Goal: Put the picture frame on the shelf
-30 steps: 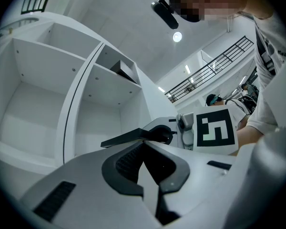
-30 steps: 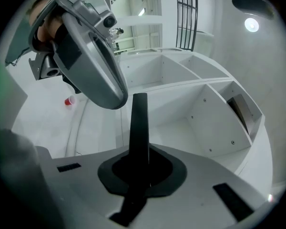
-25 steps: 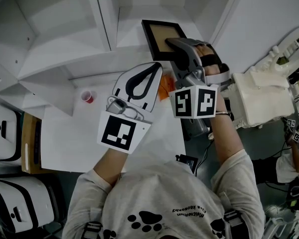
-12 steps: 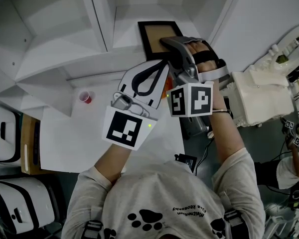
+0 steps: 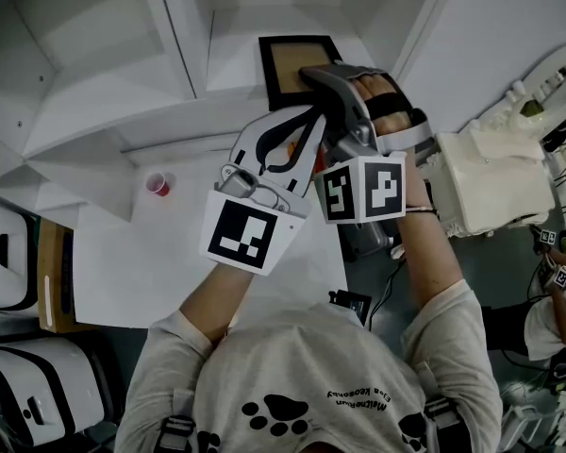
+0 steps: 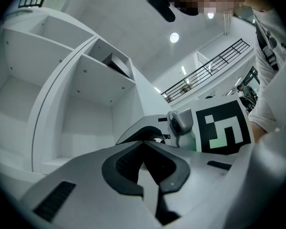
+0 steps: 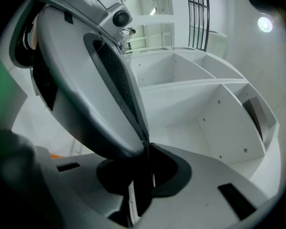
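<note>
Frame (image 5: 300, 64) is in a shelf (image 5: 94, 111) compartment, black rim w/ tan middle. From R gripper view it's a dark slab leaning inside that compartment, off to the side of the jaws, not betw them.

R gripper (image 5: 313, 72) is up at the shelf front. In head view its tips overlap the frame's lower edge; contact can't be told from there. Jaws pressed together, nothing betw them. Hand (image 5: 385, 102) strapped in behind it.

L gripper (image 5: 305, 119) is just beside the R one, a bit further out from the shelf and tilted up twd it. Jaws closed too, tips meeting, empty.

Red cup (image 5: 158, 185) stands on the white table (image 5: 123, 262) in front of the shelf, well apart from both grippers & the frame. Bulky white machine (image 5: 491, 182) sits next to the shelf, on the R gripper's side
</note>
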The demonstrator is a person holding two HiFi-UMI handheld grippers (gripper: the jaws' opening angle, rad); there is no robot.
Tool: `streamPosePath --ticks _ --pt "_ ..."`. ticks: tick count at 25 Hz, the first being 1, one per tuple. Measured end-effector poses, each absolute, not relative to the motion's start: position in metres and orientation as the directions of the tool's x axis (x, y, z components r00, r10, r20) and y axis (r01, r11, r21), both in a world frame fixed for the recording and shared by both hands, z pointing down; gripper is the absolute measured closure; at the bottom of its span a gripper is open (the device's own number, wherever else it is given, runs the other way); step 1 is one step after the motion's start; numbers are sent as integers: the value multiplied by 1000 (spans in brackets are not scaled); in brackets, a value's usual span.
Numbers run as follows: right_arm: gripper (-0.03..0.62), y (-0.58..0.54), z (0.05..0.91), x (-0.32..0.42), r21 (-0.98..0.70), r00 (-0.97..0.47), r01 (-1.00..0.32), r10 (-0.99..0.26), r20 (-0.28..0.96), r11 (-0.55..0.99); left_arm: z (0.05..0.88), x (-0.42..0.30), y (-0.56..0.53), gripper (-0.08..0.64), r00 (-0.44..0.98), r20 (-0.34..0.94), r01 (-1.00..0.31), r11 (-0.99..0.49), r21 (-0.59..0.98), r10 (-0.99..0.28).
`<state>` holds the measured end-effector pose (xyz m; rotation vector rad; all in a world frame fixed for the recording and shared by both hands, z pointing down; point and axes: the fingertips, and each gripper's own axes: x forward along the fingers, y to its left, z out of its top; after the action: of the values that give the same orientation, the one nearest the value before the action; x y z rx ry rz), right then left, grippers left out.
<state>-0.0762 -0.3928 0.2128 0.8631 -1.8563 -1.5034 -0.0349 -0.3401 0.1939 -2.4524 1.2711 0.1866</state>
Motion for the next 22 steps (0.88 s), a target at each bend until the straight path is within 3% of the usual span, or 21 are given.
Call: streamPosePath --ticks 6,8,9,10,22 --pt "538 -391 213 -73 977 -620 -126 -783 57 171 193 -33 -341 540 585 -283 -810 -529 -255 -760" --pt "491 -390 214 -72 972 -624 -122 -777 82 200 193 -33 -344 541 581 -282 -813 -526 -250 -763" --pt "423 -389 217 -72 968 -626 -116 -773 103 223 193 -34 -345 541 579 -282 -815 -524 -248 -765" --pt "399 -389 219 -71 965 -626 -112 -771 119 239 193 -35 -347 541 576 -282 -816 -523 -246 -767" --pt "399 -388 222 -49 971 -579 -135 -811 85 199 196 -29 -361 541 579 -271 -814 -527 -245 -769"
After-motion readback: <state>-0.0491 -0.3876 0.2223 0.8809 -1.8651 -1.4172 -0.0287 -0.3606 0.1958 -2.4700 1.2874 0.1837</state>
